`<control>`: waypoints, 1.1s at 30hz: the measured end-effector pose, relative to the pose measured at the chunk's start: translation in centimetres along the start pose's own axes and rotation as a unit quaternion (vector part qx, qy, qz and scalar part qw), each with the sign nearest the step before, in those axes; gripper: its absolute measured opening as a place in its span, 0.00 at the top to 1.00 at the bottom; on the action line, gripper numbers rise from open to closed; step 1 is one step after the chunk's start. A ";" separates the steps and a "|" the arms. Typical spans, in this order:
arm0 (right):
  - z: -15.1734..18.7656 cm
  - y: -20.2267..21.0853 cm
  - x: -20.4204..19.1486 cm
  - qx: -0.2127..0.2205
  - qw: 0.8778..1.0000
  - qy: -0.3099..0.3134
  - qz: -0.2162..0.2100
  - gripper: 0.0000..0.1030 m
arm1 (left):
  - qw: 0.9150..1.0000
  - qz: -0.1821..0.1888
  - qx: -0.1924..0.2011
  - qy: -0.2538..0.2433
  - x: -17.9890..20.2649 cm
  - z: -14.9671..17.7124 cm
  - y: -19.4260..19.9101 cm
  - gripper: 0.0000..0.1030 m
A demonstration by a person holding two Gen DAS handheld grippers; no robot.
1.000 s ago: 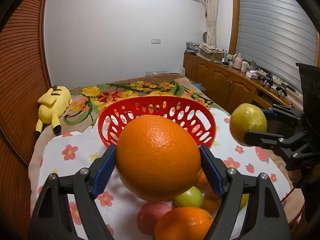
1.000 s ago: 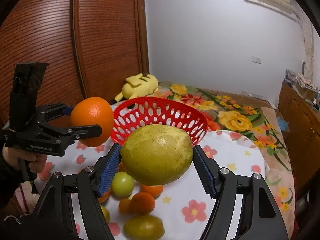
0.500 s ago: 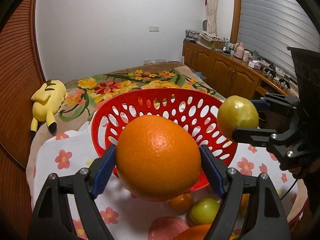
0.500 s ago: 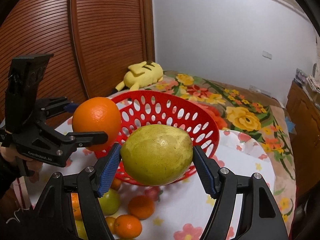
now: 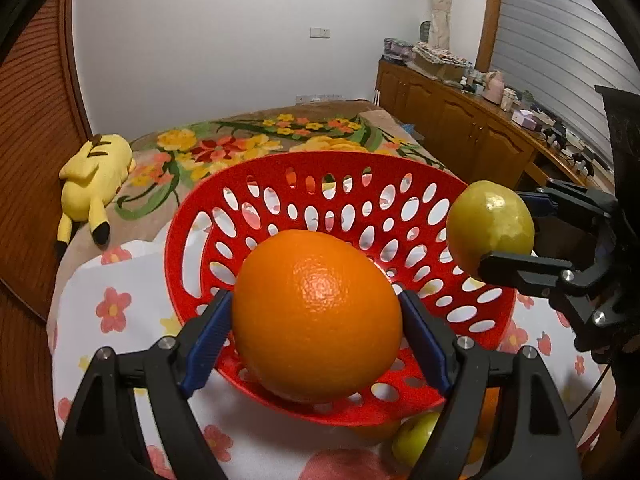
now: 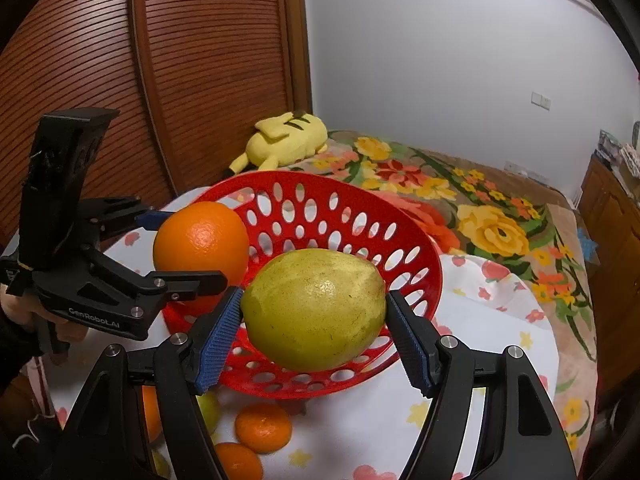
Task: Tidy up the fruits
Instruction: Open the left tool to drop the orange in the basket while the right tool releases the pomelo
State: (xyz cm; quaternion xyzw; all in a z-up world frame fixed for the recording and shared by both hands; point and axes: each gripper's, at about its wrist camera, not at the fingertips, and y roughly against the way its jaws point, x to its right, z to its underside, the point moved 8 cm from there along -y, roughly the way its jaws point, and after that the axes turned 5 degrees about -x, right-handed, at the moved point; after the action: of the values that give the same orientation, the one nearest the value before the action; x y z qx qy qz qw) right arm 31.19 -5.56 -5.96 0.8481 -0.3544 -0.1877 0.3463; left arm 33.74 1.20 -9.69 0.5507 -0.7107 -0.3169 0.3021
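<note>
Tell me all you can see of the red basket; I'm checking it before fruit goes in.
The red basket is a shallow, round bowl of what looks like glossy plastic, its wall pierced with oval holes. It sits upright on the flowered white cloth, and what shows of its inside holds no fruit. The orange and the yellow-green fruit hang gripped over it, apparently not touching.

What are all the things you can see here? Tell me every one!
Orange: one, orange, held over the basket's near rim.
Yellow-green fruit: one, yellow-green, held over the basket.
Basket: one, red with holes, on the cloth, nothing resting inside.
Loose fruits: several, orange and green, on the cloth in front of the basket.
Cloth: one, white with flowers, under the basket.
Plush toy: one, yellow, on the flowered blanket.
Cabinet: one, brown wood, by the window.
Left gripper: black with blue pads, shut on the orange.
Right gripper: same colours, shut on the yellow-green fruit.
</note>
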 end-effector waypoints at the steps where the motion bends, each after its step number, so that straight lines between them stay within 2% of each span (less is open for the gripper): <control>1: 0.0 -0.2 0.2 -0.002 1.000 -0.003 0.000 0.28 | 1.000 -0.001 -0.001 -0.003 0.2 -0.1 -0.2 0.20; 6: 0.0 -1.0 0.8 -0.008 1.000 -0.009 -0.005 0.28 | 1.000 0.002 0.002 -0.004 0.4 -0.7 -0.1 0.20; 9: 0.0 -1.0 0.9 -0.007 1.000 -0.010 -0.007 0.28 | 0.999 -0.011 0.042 -0.011 0.4 -2.1 1.4 0.17; 14: 0.0 -1.0 0.4 -0.006 1.000 -0.007 -0.011 0.28 | 0.998 -0.018 0.063 -0.010 0.0 -3.5 3.1 0.16; 33: 0.2 -1.9 -0.7 -0.019 1.000 0.004 -0.018 0.28 | 0.998 -0.017 0.062 0.012 -2.5 -1.3 2.9 0.16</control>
State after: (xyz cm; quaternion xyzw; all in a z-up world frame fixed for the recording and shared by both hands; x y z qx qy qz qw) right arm 31.48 -4.20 -7.41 0.8483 -0.3338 -0.1978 0.3603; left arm 33.59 4.02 -6.78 0.5840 -0.7157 -0.2709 0.2708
